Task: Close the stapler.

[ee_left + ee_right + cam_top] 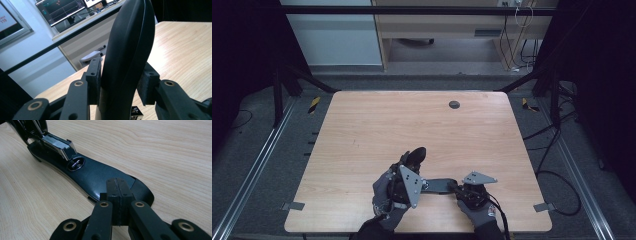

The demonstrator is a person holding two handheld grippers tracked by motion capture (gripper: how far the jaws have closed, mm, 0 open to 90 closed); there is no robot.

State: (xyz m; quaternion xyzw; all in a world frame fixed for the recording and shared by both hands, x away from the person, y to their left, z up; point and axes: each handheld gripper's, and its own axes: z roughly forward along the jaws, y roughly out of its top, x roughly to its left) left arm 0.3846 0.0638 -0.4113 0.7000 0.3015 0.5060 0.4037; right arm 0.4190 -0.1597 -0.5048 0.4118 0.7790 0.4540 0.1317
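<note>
Now the black plastic stapler (432, 184) lies lengthwise along the surface's near edge: right gripper (117, 202), jaws pressed together, pins its base; left gripper (120, 82) jaws pinch the raised lid (130, 45).

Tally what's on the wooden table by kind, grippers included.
Black stapler, hinged open, top arm raised and base flat on the table: 1
Handheld two-jaw grippers, left gripper and right gripper: 2
Round dark grommet set in the light wooden table top: 1
Total: 4
</note>
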